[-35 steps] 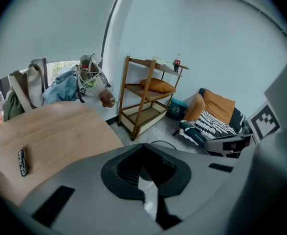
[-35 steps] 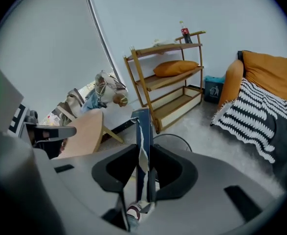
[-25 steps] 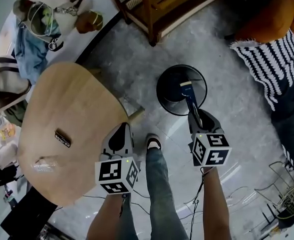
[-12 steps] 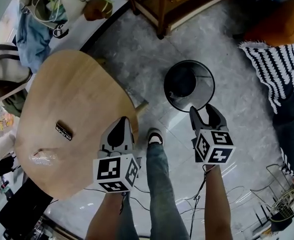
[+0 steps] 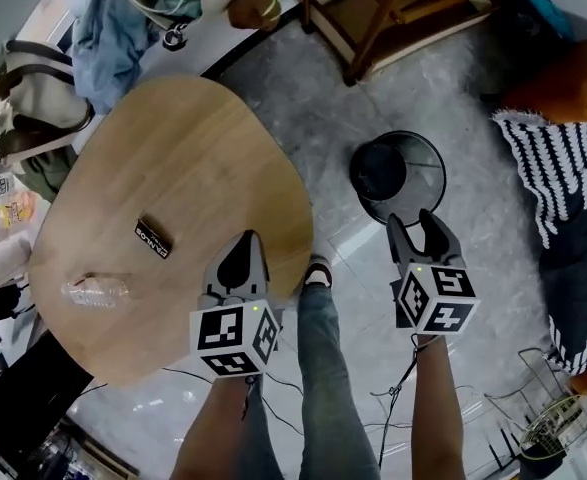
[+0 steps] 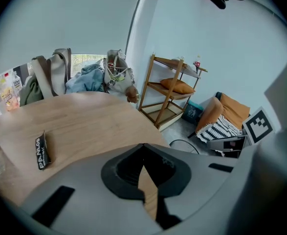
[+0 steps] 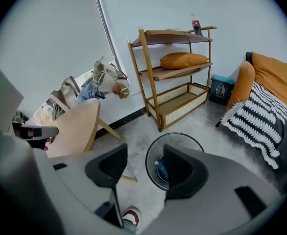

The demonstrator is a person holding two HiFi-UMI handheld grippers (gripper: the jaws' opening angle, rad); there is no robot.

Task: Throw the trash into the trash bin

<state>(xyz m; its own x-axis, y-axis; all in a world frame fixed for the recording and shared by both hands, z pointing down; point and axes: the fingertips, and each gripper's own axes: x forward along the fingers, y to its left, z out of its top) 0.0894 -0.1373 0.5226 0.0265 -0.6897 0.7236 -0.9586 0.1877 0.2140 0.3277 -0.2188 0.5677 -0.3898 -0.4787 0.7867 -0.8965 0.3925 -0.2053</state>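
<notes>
A: Well, what is shown from the head view?

B: The right gripper is held by the near rim of the trash bin, which stands on the floor. Its jaws are spread with nothing between them. They have just been opening, which is judged to be a release over the bin. The left gripper is held over the near edge of the table, jaws together and empty. A dark packet and a piece of crumpled clear plastic are left lying on the table, well apart from the bin.

A: And what is added by the left gripper view?

B: The jaws are seen pressed together with nothing gripped. The packet is seen flat on the wood, ahead and to the left, so this gripper is probably held shut until the next piece is reached.

A: And the right gripper view?

B: The bin is framed between the parted jaws, and a blue thing is seen at its bottom. It is judged to be trash already inside. The pieces on the table are yet to be fetched.
</notes>
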